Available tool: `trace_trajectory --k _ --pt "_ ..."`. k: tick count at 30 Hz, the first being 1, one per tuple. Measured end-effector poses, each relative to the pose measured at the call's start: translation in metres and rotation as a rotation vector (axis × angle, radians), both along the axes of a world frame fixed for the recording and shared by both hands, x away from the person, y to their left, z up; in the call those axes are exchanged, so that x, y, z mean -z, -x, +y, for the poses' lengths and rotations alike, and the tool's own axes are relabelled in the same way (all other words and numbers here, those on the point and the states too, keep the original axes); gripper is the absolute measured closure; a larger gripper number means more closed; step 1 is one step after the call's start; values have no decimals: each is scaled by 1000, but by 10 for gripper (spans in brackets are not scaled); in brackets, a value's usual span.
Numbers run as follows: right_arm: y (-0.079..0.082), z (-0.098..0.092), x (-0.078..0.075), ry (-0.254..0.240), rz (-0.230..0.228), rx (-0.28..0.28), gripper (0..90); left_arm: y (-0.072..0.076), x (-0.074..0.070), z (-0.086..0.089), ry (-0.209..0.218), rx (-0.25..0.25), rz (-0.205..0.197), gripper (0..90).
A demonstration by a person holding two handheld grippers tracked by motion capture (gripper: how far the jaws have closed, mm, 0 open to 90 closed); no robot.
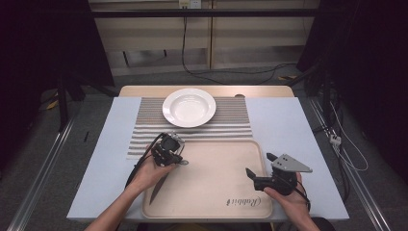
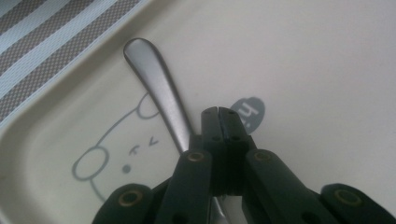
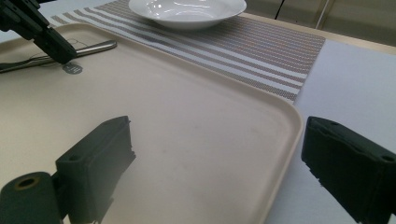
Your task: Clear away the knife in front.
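Tray (image 1: 211,187), placemat (image 1: 235,126), plate (image 1: 189,107) beyond

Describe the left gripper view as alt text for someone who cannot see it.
A black claw, jaws pressed together, points down at a cream tray beside a metal utensil handle. A cartoon bear outline is printed on the tray; a striped placemat lies beyond its rim.

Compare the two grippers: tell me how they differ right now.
The left gripper has its jaws pressed together; the right gripper has its jaws spread wide. The left gripper sits beside a knife at the tray's far left corner; the right gripper straddles the tray's right rim with nothing between its jaws. Both have black jaws and are hand-held over the tray.
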State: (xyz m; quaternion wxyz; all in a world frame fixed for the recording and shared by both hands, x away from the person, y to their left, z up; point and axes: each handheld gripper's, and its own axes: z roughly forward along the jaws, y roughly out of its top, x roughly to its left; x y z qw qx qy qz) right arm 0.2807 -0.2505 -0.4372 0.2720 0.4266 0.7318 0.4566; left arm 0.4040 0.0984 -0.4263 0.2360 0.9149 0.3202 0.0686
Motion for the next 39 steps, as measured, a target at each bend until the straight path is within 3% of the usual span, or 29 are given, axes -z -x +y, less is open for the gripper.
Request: trace_trajectory --k 9,19,30,39 --pt "0 1 0 4 -1 3 94 0 0 24 13 -43 10 900" --pt "1 0 0 4 -1 5 96 -1 -1 29 4 -50 15 900" --pt "0 0 0 6 -1 8 96 0 -1 46 9 -89 16 900" --pt "1 0 0 3 -1 7 96 3 -1 45 -2 -103 -2 900"
